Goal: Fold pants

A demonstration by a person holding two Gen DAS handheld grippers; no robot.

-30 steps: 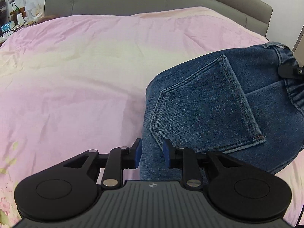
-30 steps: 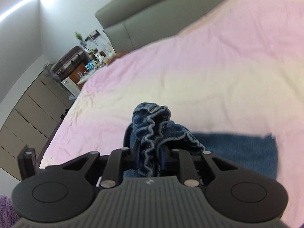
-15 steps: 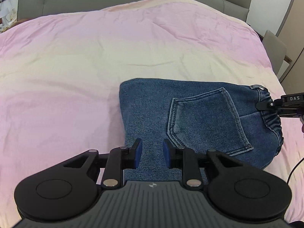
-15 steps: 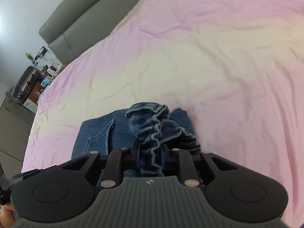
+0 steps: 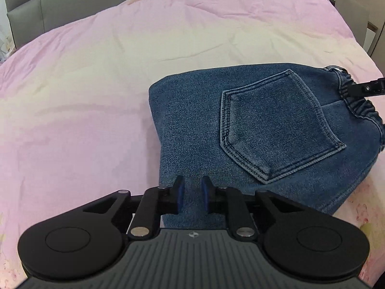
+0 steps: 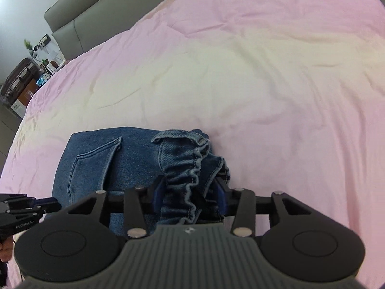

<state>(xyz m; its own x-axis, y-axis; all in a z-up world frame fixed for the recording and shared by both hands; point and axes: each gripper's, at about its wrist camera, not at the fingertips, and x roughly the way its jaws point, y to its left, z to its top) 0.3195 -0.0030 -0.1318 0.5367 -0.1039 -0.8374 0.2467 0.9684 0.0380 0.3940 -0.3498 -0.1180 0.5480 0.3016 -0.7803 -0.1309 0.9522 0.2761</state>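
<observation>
Two grippers are working on the folded pants (image 5: 252, 130) lying on the pink bed cover (image 5: 84, 84). The left gripper (image 5: 191, 193) is closing around the near fold, though any squeeze is hard to see. The right gripper (image 6: 190, 190) is opening, with the bunched waistband (image 6: 190, 168) sitting loose between its pads.

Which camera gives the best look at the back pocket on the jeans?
The left wrist view. There the back pocket lies flat, whole and unobstructed, its double stitching clear on the jeans. The right wrist view shows the pocket only at a steep slant, foreshortened at the fold's far side.
</observation>
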